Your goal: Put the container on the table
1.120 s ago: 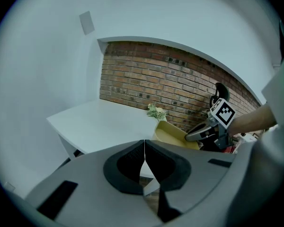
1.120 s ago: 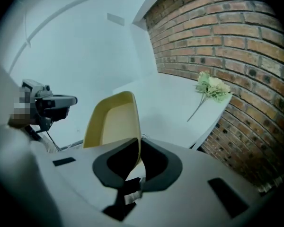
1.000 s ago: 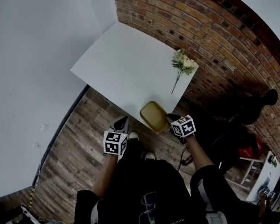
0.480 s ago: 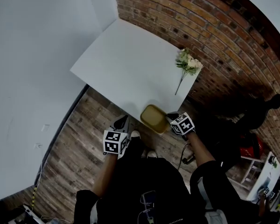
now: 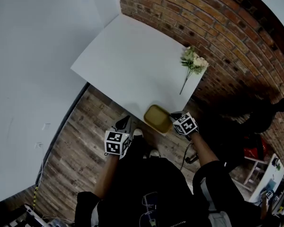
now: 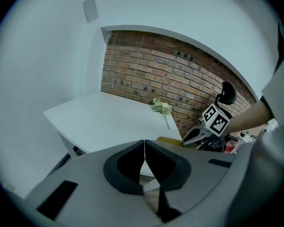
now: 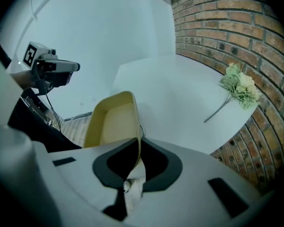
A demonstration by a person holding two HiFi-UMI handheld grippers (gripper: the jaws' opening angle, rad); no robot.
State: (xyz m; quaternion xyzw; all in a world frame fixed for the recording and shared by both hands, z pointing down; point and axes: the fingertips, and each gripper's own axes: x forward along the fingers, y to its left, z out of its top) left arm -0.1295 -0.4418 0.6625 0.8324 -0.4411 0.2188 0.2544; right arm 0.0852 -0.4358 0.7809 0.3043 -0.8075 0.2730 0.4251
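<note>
Container (image 5: 157, 118) tableward, in right hand-held gripper (image 5: 173, 119)

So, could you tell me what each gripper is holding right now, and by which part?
The right gripper holds the yellow container, its fingers closed on the container's side wall at the rim. The left gripper is shut and holds nothing.

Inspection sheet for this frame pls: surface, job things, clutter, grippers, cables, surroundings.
Surface: white table, set in a corner.
Job's things: yellow container at the table's near edge, empty; can't tell if it is resting there.
Clutter: flower sprig lying at the right corner.
Grippers: right hand-held gripper shut on the container's rim; left hand-held gripper shut, empty, off the table.
Cables: cable near the right forearm.
Surroundings: brick wall, white wall, wood floor.
</note>
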